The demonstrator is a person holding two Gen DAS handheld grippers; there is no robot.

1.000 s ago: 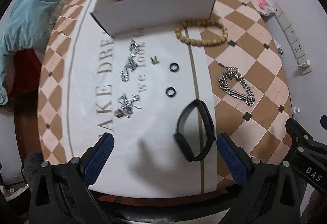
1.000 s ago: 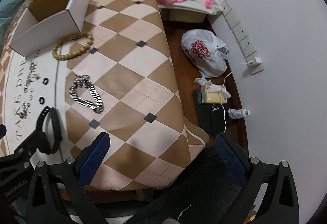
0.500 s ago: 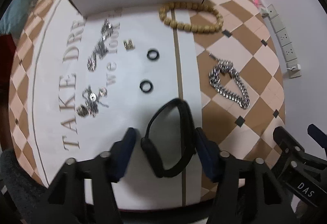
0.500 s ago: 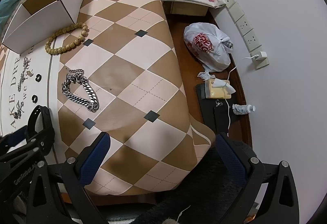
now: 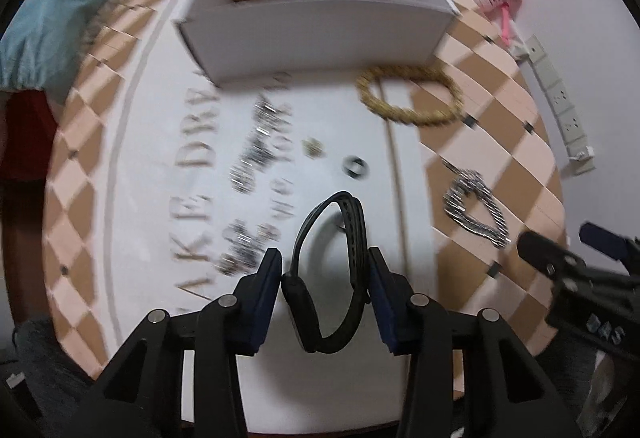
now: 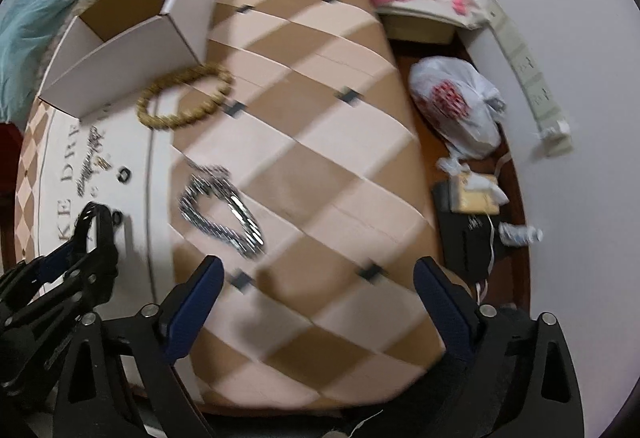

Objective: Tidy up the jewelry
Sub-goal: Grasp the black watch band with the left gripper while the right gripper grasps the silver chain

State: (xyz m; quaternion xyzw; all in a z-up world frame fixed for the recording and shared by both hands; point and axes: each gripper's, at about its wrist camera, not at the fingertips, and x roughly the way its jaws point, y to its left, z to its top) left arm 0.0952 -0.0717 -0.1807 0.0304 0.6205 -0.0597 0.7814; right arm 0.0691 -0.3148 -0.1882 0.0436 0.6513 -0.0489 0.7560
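Since a second ago the left gripper (image 5: 324, 270) has narrowed from wide apart to clenched on the black wristband (image 5: 332, 266), its blue pads (image 5: 266, 290) pressing both sides of the loop, which now stands lifted above the white cloth (image 5: 360, 378) at the near middle. Beyond it, on the cloth, lie a black ring (image 5: 355, 167), a small gold piece (image 5: 313, 147) and blurred silver jewelry (image 5: 256, 158). Farther off sits the open white box (image 5: 316, 34), with the wooden bead bracelet (image 5: 410, 100) just right of its near wall. A silver chain bracelet (image 5: 476, 208) rests on the checkered cover (image 6: 320, 166) to the right. Over that cover's near edge the right gripper (image 6: 318, 302) hangs released, jaws wide, holding nothing.
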